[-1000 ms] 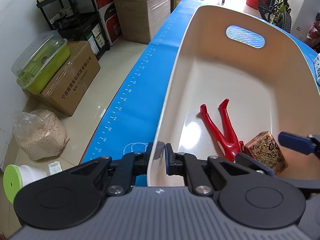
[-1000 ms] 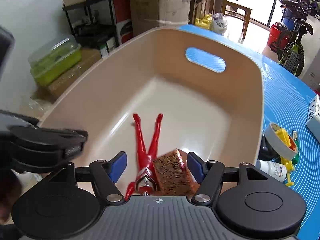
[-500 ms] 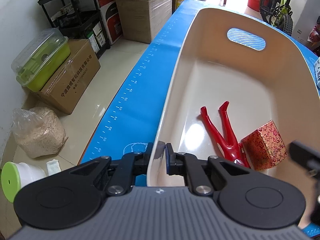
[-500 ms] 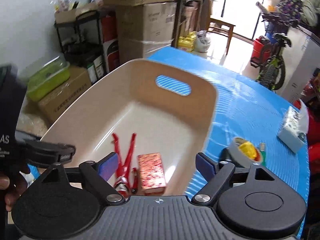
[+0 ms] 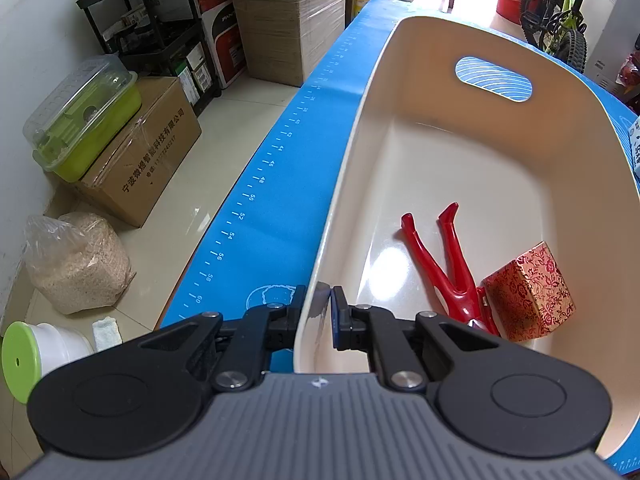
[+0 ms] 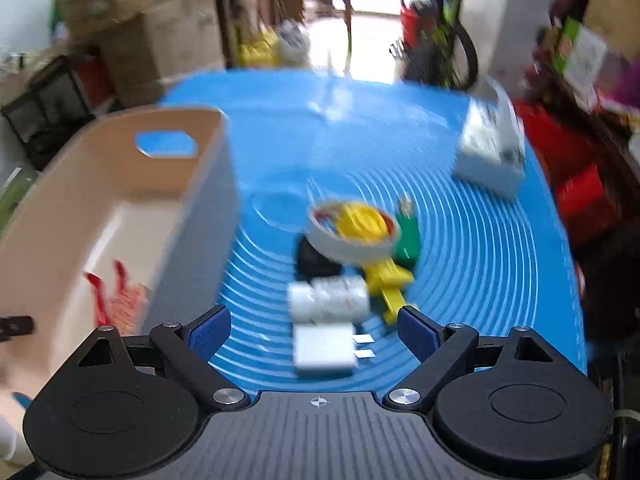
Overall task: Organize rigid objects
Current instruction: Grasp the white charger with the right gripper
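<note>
A cream plastic bin (image 5: 348, 152) stands on the blue mat. My left gripper (image 5: 319, 312) is shut on its near rim. Inside lie a red toy figure (image 5: 448, 264) and a red patterned box (image 5: 528, 292). My right gripper (image 6: 314, 330) is open and empty, above the mat to the right of the bin (image 6: 120, 160). Ahead of it, blurred, lie a white bottle (image 6: 328, 300), a white charger block (image 6: 324, 350), a tape roll (image 6: 352, 232), a yellow toy (image 6: 386, 284) and a black object (image 6: 314, 260).
A white carton (image 6: 488, 152) stands at the mat's far right. Left of the table the floor holds cardboard boxes (image 5: 140, 152), a green lidded container (image 5: 80, 116), a grain bag (image 5: 76, 264) and a shelf rack (image 5: 160, 32). A bicycle (image 5: 560, 20) stands behind.
My right gripper has let the patterned box drop into the bin, pulled out and swung right over the mat's loose items. My left gripper stays shut on the rim.
</note>
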Demonstrator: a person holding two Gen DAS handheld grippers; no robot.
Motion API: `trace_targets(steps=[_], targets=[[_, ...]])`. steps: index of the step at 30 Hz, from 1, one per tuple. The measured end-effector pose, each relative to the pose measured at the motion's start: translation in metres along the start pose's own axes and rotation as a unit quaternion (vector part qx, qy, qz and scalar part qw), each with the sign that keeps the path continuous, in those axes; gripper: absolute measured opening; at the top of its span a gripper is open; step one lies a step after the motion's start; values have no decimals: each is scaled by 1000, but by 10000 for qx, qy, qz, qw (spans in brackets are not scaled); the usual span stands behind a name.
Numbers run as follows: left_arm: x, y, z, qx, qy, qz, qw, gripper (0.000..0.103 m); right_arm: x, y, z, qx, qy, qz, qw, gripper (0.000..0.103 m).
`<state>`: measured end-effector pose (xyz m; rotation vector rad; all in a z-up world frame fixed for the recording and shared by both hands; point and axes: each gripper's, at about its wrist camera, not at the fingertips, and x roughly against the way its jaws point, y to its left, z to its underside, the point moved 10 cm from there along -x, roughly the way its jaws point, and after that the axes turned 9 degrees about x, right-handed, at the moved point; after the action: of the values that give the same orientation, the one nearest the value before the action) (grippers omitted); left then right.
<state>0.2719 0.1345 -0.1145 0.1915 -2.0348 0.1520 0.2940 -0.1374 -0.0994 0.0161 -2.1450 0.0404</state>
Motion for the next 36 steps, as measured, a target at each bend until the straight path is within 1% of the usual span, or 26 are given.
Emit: trace_targets(steps=[4, 10, 13, 19, 24, 27, 28, 29, 30, 31, 36], targets=[[0, 0, 0, 1, 2, -1, 10000, 14, -26, -17, 17, -319, 398, -55, 9987, 92], [0, 0, 0, 2, 3, -3, 10000, 14, -53, -12, 34, -462, 773, -164, 9958, 92], [0, 0, 0, 2, 4, -3, 10000, 14, -63, -10, 40, -428, 887, -123, 9951, 92], [0, 0, 0, 2, 3, -4, 10000, 14, -72, -8, 43, -329, 829, -9, 9960, 91], [0, 0, 0, -1, 2, -8, 10000, 14, -72, -12, 40, -383, 647, 104, 9971, 88], [0, 0, 0, 5, 4, -6, 10000, 14, -72, -10, 38, -340, 547, 120, 9979, 83], [0, 0, 0, 7, 5, -6, 10000, 14, -72, -9, 38, -286, 504, 131, 9982, 79], [0, 0, 0, 10, 7, -9, 10000, 14, -71, -7, 38, -223, 466, 143, 9986, 73], [0, 0, 0, 7, 5, -12, 10000, 14, -70, -6, 37, -165, 438, 152, 9988, 71], [0, 0, 0, 4, 3, -16, 10000, 14, -69, -4, 36, -119, 417, 159, 9989, 65], [-1, 1, 1, 5, 4, -18, 10000, 14, -66, -1, 37, -22, 420, 185, 9989, 64]])
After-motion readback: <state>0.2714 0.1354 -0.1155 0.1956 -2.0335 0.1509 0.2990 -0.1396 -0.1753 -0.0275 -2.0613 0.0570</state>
